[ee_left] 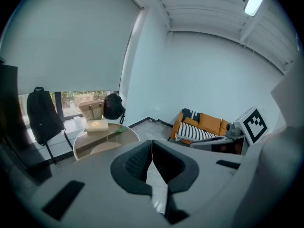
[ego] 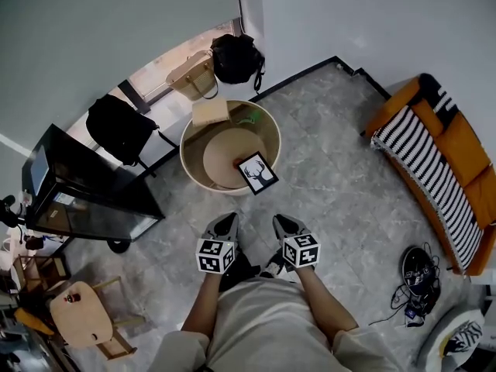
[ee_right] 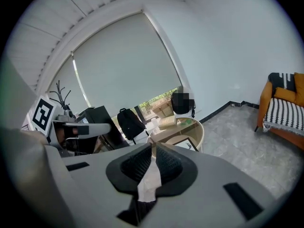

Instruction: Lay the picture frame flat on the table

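Note:
The picture frame (ego: 256, 173), black-edged with a deer silhouette, stands at the near right edge of the round glass-topped table (ego: 191, 165) and looks propped up, its face toward me. It also shows small in the right gripper view, picture frame (ee_right: 186, 144), beyond the jaws. My left gripper (ego: 229, 218) and right gripper (ego: 280, 220) hang close to my body, well short of the table. In the gripper views the left gripper (ee_left: 151, 144) and right gripper (ee_right: 153, 146) both have jaws meeting with nothing between them.
A tan book (ego: 210, 112) and a green item (ego: 249, 118) lie on the table's far side. A black cabinet (ego: 85, 184) and backpack (ego: 116, 126) stand at left, bags (ego: 235, 56) behind the table. An orange sofa (ego: 442, 169) lines the right; a wooden stool (ego: 81, 312) is near left.

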`<state>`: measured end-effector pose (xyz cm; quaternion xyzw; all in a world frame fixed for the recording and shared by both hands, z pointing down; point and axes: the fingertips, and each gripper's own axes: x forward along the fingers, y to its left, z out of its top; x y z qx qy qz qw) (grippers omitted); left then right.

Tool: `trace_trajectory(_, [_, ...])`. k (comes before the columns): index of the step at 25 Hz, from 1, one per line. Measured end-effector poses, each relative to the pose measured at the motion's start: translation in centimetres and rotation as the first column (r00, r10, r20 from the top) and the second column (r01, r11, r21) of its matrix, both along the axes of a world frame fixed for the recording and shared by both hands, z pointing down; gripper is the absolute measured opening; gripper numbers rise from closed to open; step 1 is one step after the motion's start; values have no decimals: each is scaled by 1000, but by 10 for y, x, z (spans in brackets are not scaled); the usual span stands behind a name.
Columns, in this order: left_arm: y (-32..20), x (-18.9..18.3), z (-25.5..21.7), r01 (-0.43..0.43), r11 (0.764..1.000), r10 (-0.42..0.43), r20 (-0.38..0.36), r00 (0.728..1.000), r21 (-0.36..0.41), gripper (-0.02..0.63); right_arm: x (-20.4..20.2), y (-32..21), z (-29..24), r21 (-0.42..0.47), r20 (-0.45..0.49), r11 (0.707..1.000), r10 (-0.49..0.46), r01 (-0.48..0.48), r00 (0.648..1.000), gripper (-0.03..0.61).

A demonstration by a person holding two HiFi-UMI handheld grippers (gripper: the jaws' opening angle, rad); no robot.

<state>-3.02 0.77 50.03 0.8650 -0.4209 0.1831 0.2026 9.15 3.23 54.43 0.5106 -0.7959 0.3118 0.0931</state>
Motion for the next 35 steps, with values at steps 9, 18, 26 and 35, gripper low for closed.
trace_trajectory(9, [1,-2,2,1,1000,-1,-11,1000,-7,21,2,0,2,-1,-34,1000,10,-10,999,32])
trace_trajectory(18, [1,5,4,-32,999,32,-12,999,-14,21,4,2,7,-10,-91,1000,11,-12,996,32])
trace_trajectory(26, [4,5,4,-39,999,39,-6,999,-15,21,3,5,11,-24,-123,1000,-2,-1,992,32])
trace_trajectory(35, [6,1,4,-24,1000,24,-12,1000,-18,21,1,7,10,-23,-130,1000,-14,11,991,32])
